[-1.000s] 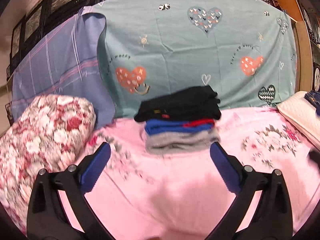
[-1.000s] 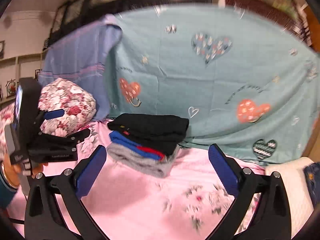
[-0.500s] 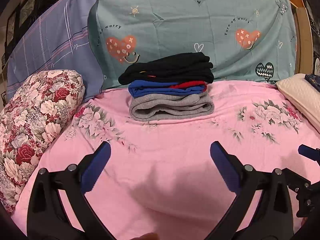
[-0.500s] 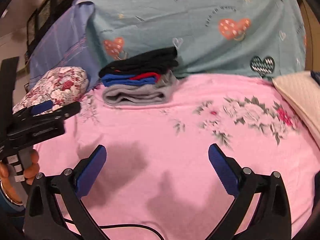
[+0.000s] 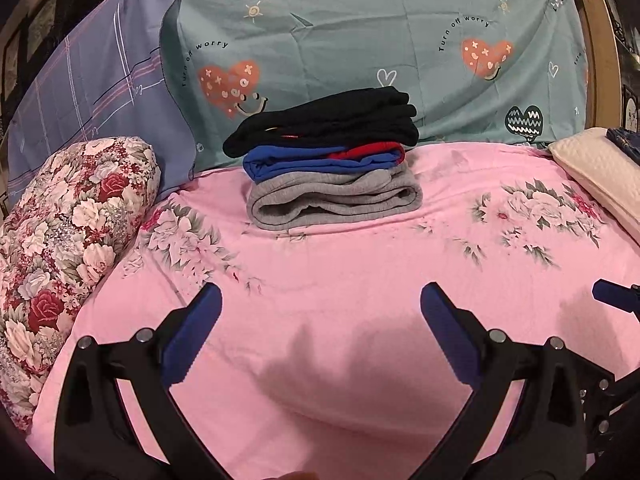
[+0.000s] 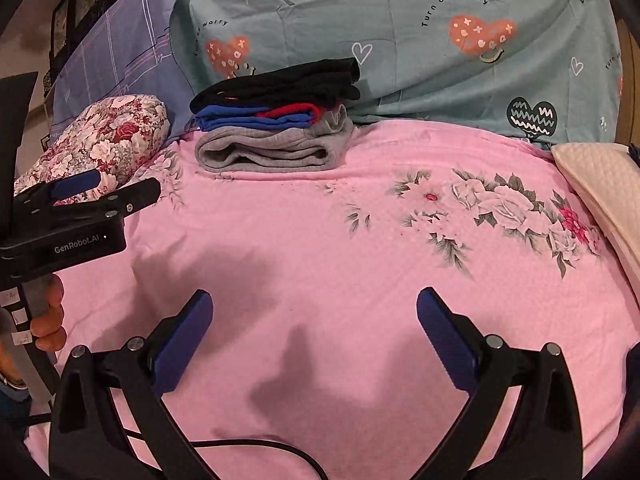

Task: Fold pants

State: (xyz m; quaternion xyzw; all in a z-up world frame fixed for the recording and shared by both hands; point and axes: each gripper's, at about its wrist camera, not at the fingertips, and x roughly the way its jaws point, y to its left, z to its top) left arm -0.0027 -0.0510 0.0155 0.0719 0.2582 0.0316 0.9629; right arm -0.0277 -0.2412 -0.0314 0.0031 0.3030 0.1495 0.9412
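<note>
Both the left tool (image 5: 320, 312) and right tool (image 6: 314, 314) gape wide, empty, over the bed (image 5: 360, 264); folded pants (image 5: 328, 160) stacked at 12 o'clock.

Home bedroom. Bed covered in a pink floral sheet (image 5: 360, 280), a teal sheet with hearts and "Turn off worry" print (image 5: 360, 32) draped upright behind it, a blue-purple plaid cloth (image 5: 100, 88) hung next to that on the left. Rose-print bolster pillow (image 5: 68, 240) at the left edge of the bed, cream quilted pillow (image 5: 600, 176) at the right. Stack of folded clothes (image 5: 328, 160), black on blue-and-red on grey, sits on the sheet against the teal drape. Dark carved wood (image 5: 48, 4), maybe a headboard or frames, shows in the top left corner; too dim to tell which.
</note>
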